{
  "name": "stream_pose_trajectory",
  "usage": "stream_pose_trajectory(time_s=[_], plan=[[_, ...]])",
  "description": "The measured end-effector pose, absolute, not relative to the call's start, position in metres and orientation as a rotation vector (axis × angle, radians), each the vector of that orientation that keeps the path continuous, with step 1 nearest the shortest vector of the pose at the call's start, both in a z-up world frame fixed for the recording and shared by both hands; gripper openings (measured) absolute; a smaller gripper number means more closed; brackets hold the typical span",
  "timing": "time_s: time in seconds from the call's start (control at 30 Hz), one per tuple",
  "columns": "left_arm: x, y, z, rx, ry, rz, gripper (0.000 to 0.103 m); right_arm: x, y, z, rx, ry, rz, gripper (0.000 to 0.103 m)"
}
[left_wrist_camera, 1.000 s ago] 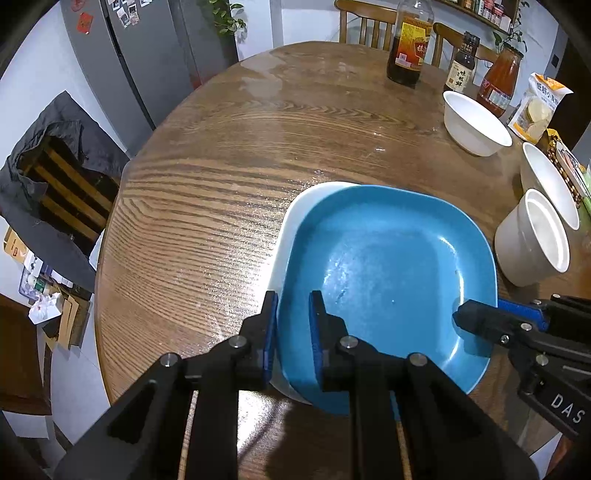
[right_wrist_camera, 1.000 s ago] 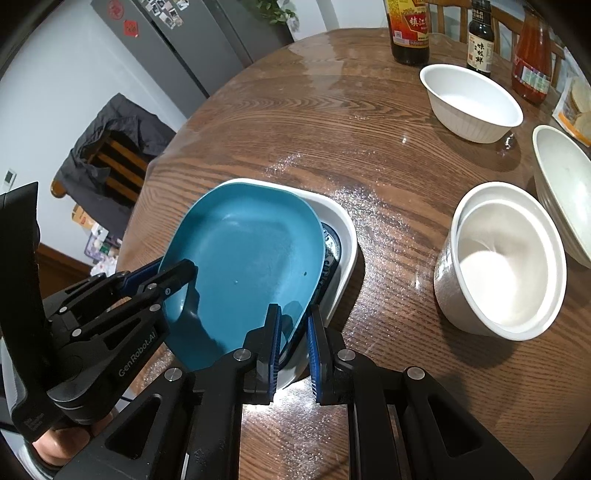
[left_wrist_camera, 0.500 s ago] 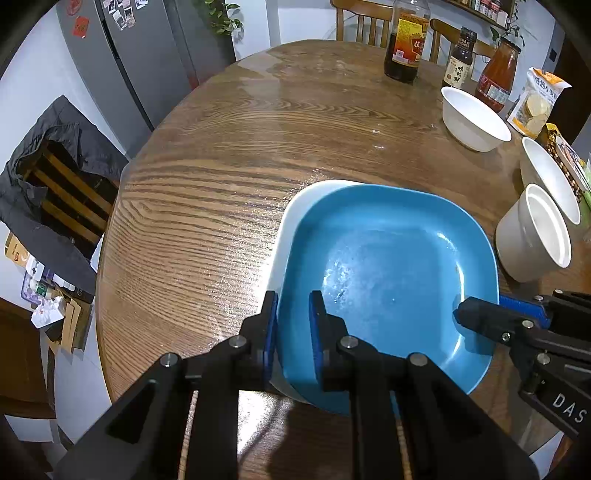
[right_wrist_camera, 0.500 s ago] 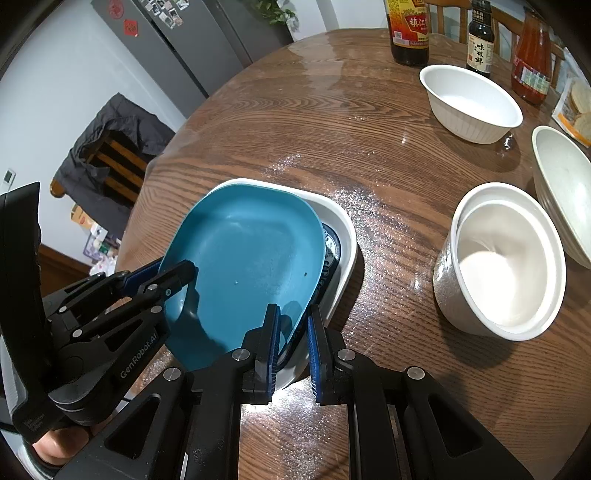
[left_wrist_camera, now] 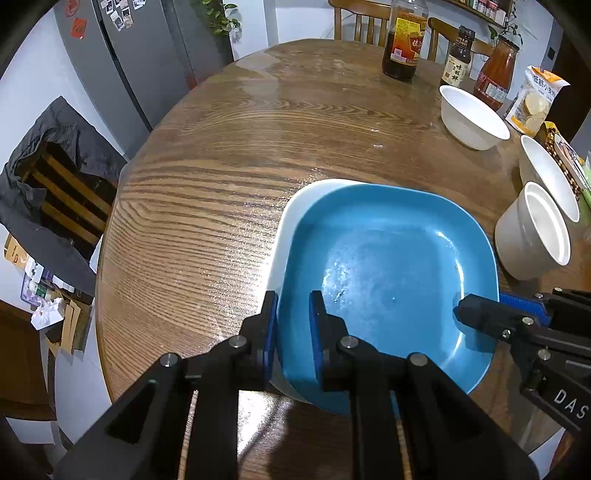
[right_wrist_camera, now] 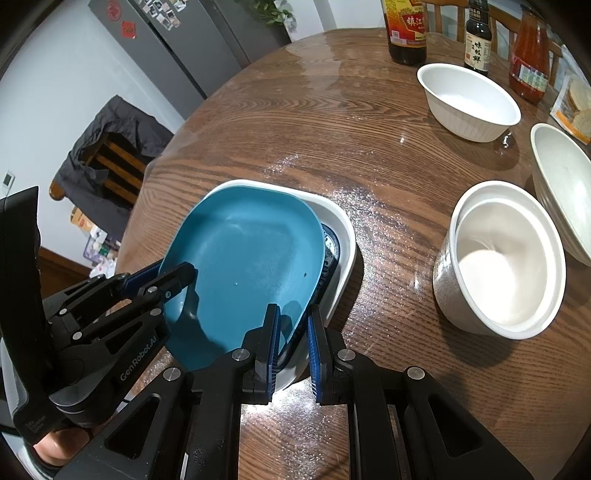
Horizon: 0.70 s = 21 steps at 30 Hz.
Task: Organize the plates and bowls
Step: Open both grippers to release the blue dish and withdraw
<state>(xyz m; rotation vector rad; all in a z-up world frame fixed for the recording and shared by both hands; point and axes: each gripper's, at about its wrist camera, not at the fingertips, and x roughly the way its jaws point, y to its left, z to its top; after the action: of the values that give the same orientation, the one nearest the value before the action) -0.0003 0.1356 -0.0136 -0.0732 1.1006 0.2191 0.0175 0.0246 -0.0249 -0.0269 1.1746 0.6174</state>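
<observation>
Your left gripper [left_wrist_camera: 292, 325] is clamped on the near-left rim of the blue plate [left_wrist_camera: 388, 280], and your right gripper [right_wrist_camera: 291, 339] pinches its opposite near edge. You hold the plate tilted inside the white square dish [right_wrist_camera: 341, 236], where a blue-patterned plate [right_wrist_camera: 331, 248] peeks out beneath it. The stack sits on the round wooden table [left_wrist_camera: 229, 184], with three white bowls [right_wrist_camera: 506, 258] off to the right.

plates [right_wrist_camera: 243, 258]: 3 | bowls [right_wrist_camera: 469, 99]: 3 | bottles [right_wrist_camera: 406, 33]: 3 | hand-held grippers [right_wrist_camera: 291, 339]: 2
</observation>
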Motion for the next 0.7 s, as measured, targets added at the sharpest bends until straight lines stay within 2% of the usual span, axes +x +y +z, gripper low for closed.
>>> stream_pose_trajectory(time_s=[0.7], plan=[[-0.0001, 0.1347, -0.0137, -0.073, 1.102, 0.218, 0.016, 0.0175, 0.0243, -0.0237, -0.024, 1.179, 0.612, 0.014]])
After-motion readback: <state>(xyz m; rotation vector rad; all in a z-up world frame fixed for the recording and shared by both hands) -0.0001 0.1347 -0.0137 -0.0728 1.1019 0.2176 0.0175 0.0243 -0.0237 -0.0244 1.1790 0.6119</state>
